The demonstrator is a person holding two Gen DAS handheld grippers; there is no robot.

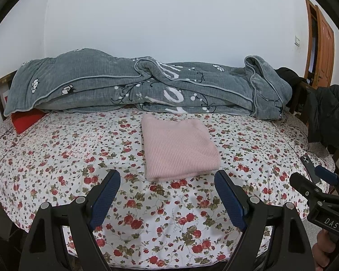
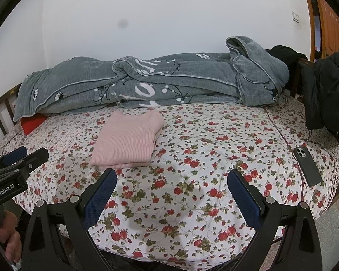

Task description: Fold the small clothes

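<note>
Left gripper [image 1: 167, 194] hangs over the near edge of the bed [image 1: 56, 158], jaws spread wide, nothing between them, blue pads clear of the floral sheet. Right gripper [image 2: 171, 194] same: jaws wide apart, empty, above the near edge of the bed, further toward the right side. Each gripper shows at the other view's border, with part of a hand [image 2: 9, 237] on the left gripper's handle.

Pink ribbed sweater [image 1: 178, 149] lies folded into a neat rectangle at about the middle of the bed, flat on the sheet, folded edge toward the near side. It sits just beyond the left gripper's fingertips, not touching them, and up-left of the right gripper.

Grey quilt [image 1: 133, 88] bunched along the far edge against the white wall. Red item [image 1: 26, 120] pokes out under the quilt's left end, near the far-left corner. Dark phone [image 2: 307, 166] lies face down near the right edge. Black jacket [image 2: 327, 94] draped over the bed's frame at the far-right corner. Wooden door [image 1: 323, 45] beyond it.
</note>
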